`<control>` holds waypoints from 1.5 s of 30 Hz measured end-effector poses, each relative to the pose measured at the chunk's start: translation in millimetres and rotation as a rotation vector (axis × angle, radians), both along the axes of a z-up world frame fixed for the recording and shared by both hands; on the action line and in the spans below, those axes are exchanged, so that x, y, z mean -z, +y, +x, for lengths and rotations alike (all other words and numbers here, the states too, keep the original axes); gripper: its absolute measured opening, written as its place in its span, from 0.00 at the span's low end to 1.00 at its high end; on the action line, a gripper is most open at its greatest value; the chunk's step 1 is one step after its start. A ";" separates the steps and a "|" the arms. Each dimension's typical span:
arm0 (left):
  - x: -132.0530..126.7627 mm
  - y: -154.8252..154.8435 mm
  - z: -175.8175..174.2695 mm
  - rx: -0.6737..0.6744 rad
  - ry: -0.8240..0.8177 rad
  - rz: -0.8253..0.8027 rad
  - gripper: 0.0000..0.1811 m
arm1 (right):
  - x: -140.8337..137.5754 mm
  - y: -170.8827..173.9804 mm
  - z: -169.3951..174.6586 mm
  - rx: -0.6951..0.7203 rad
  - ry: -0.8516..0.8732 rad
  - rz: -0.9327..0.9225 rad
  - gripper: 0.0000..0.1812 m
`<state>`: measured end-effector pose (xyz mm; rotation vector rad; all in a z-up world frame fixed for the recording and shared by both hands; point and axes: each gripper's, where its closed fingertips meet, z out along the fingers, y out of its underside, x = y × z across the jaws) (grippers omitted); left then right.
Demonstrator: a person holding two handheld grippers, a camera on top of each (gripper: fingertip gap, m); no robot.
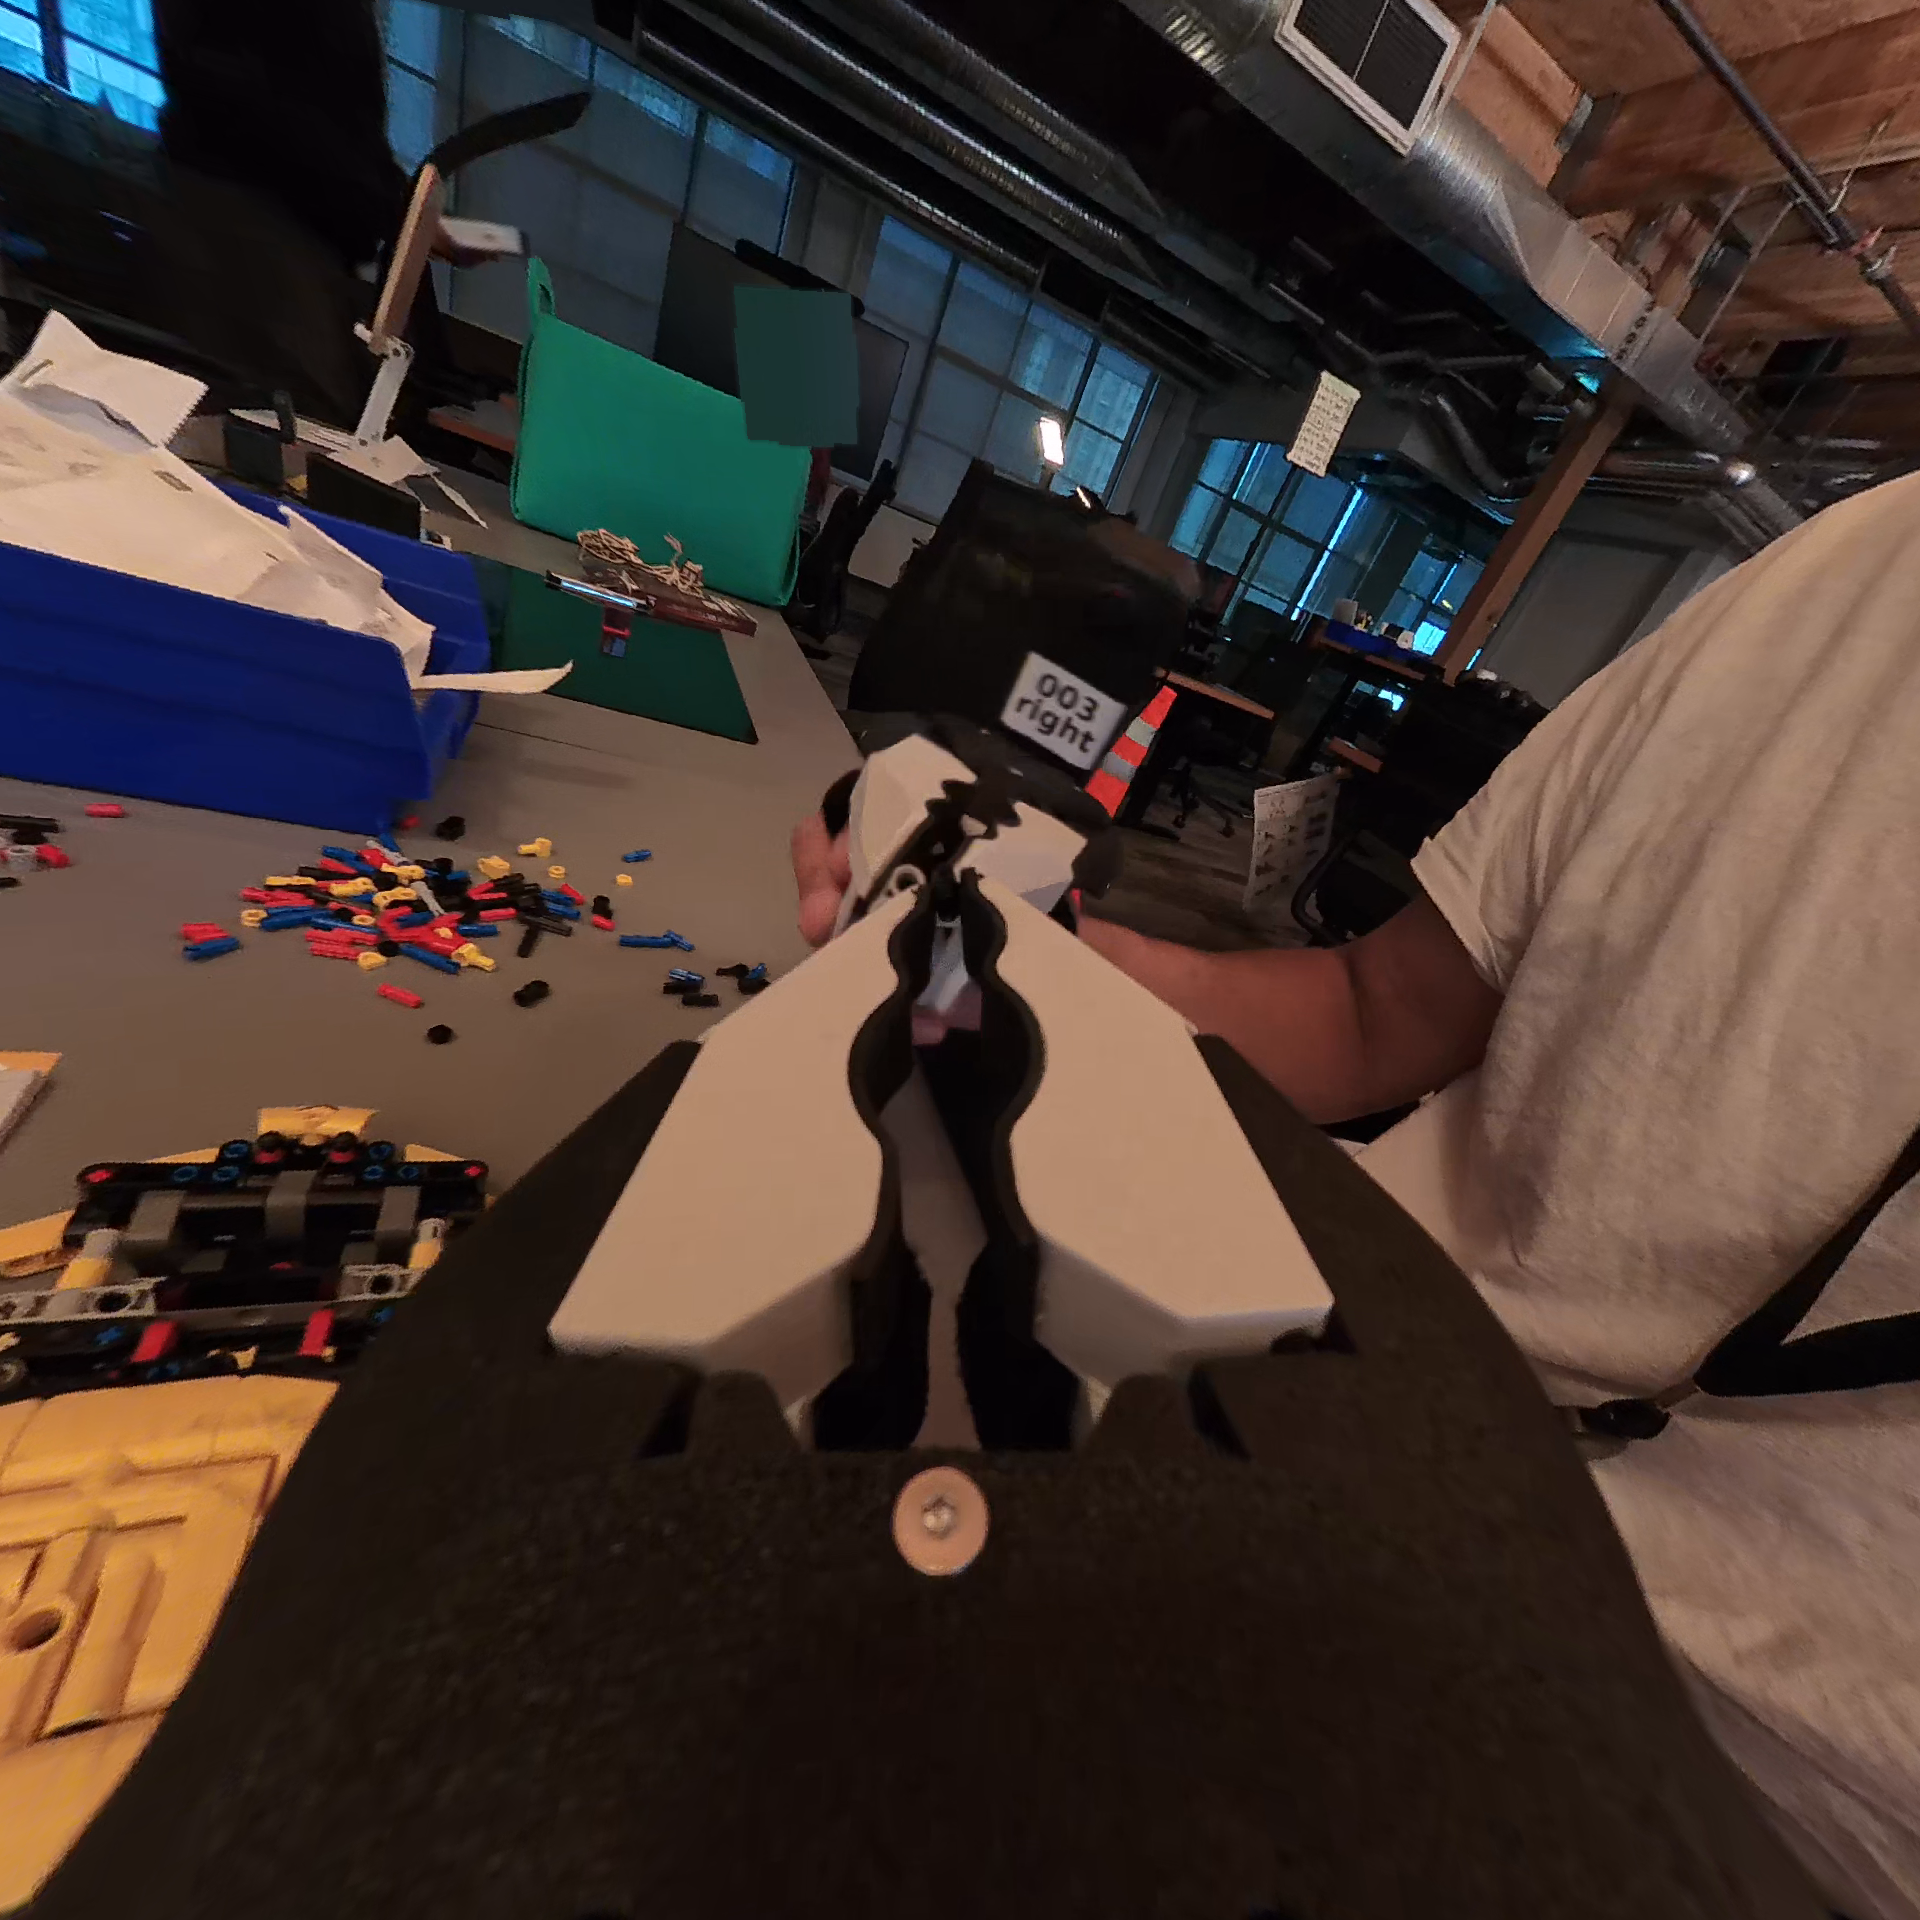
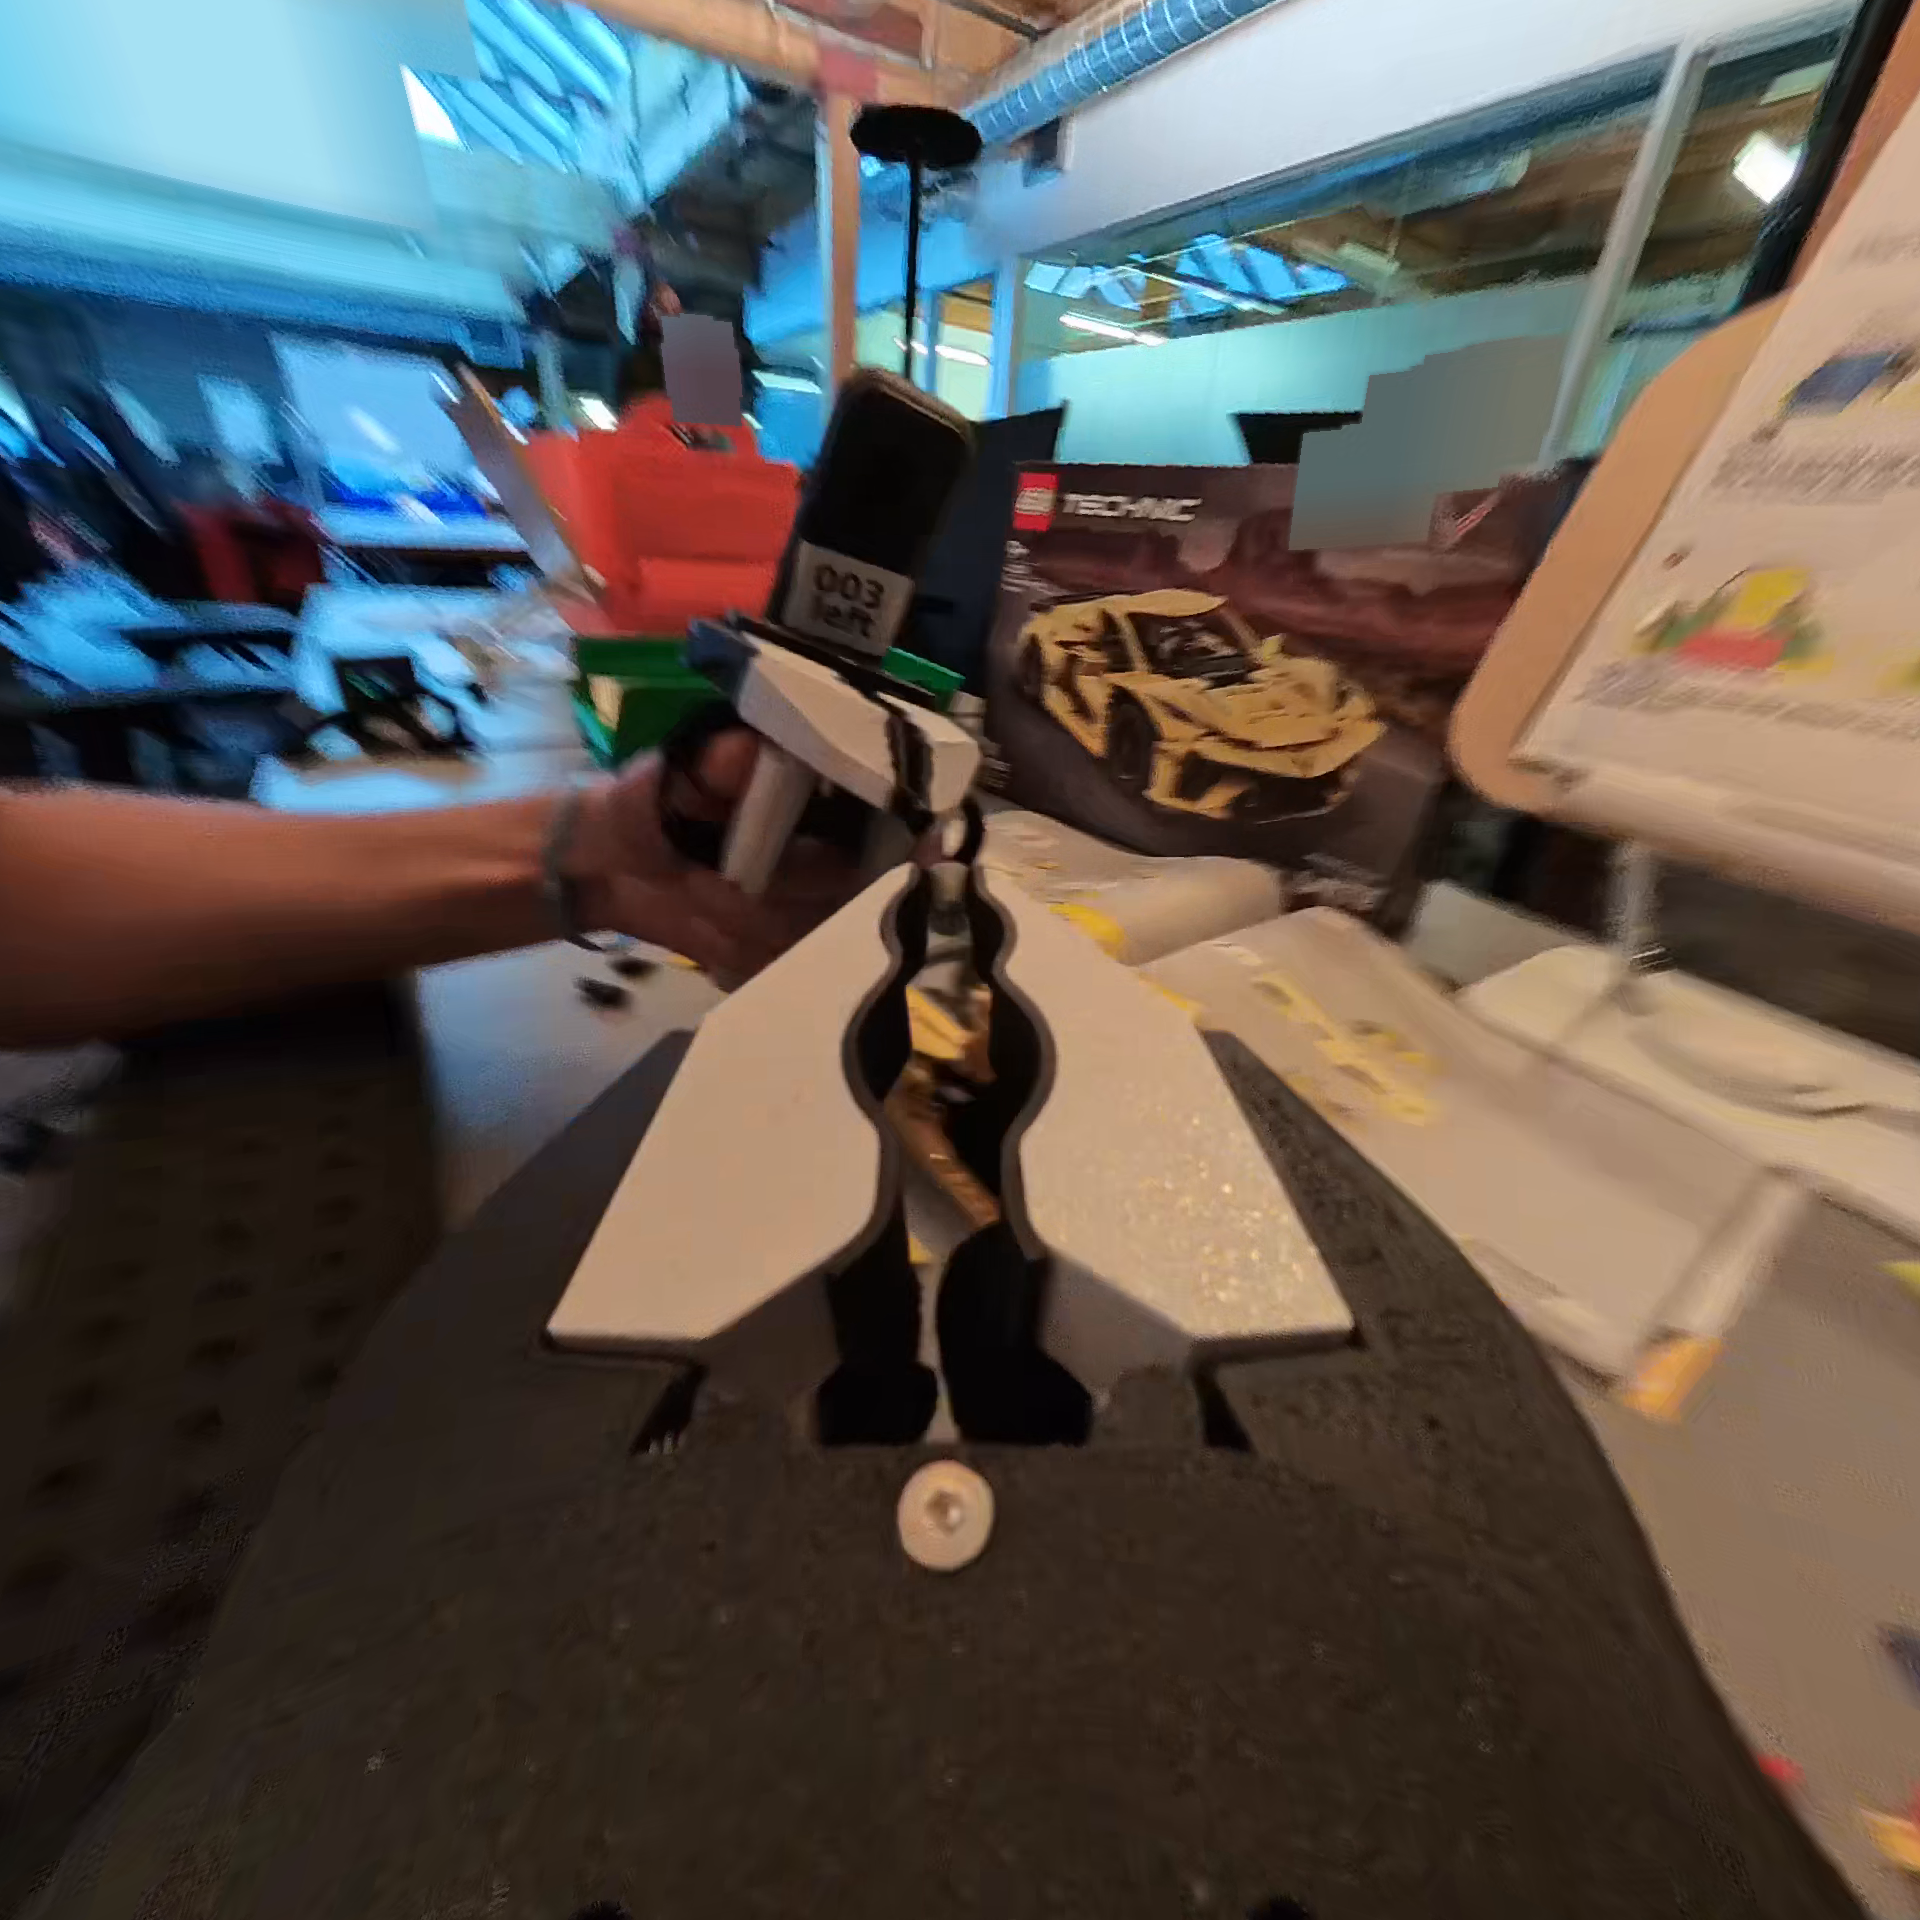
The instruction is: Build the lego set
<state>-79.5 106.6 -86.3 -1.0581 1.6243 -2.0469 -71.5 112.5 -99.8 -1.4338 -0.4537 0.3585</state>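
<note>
Two tongs are in my hands, and they meet tip to tip in the air above the table (image 1: pixel 623 769). My left gripper (image 1: pixel 941 896) has its fingers almost fully together; only a thin wavy gap stays between the black pads. My right gripper (image 1: pixel 940 831) points toward it from the other side, and its fingers are also pressed together. The tips of both are touching or almost touching. From the right wrist view, a small grey thing sits just at the tips of my right gripper (image 2: pixel 940 883), where the left gripper (image 2: pixel 930 816) comes down to it. If it is a piece, or which tongs hold it, I cannot tell, because this view is blurred.

Below the left gripper, at the near left of the table, lies the partly built model (image 1: pixel 239 1247), a black frame with grey, red and blue parts. Yellow panels (image 1: pixel 104 1558) lie just beside it. Farther back, many loose pieces (image 1: pixel 416 914) in red, blue, yellow and black are spread on the table, near a blue bin (image 1: pixel 208 675) with white papers on top. A green bag (image 1: pixel 644 468) stands behind.

On the other side, the set's box (image 2: pixel 1226 675) stands upright, with plastic bags (image 2: pixel 1351 1039) lying before it. An instruction booklet (image 2: pixel 1714 582) leans on a stand at the right.
</note>
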 end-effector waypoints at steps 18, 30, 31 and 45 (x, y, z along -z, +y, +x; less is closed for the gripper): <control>19.6 10.3 13.7 -0.124 0.069 0.125 0.02 | 11.6 11.6 12.8 0.351 -0.898 0.130 0.03; 17.8 0.5 10.0 -0.041 0.078 0.055 0.02 | -8.3 -1.1 -18.2 -0.043 -0.087 0.005 0.03; 18.5 0.4 10.0 -0.042 0.080 0.063 0.02 | -8.1 -1.8 -18.2 -0.081 -0.021 -0.032 0.03; 33.4 -20.5 -3.3 0.023 0.066 0.305 0.02 | 25.4 -20.2 -12.5 -0.368 0.186 -0.481 0.03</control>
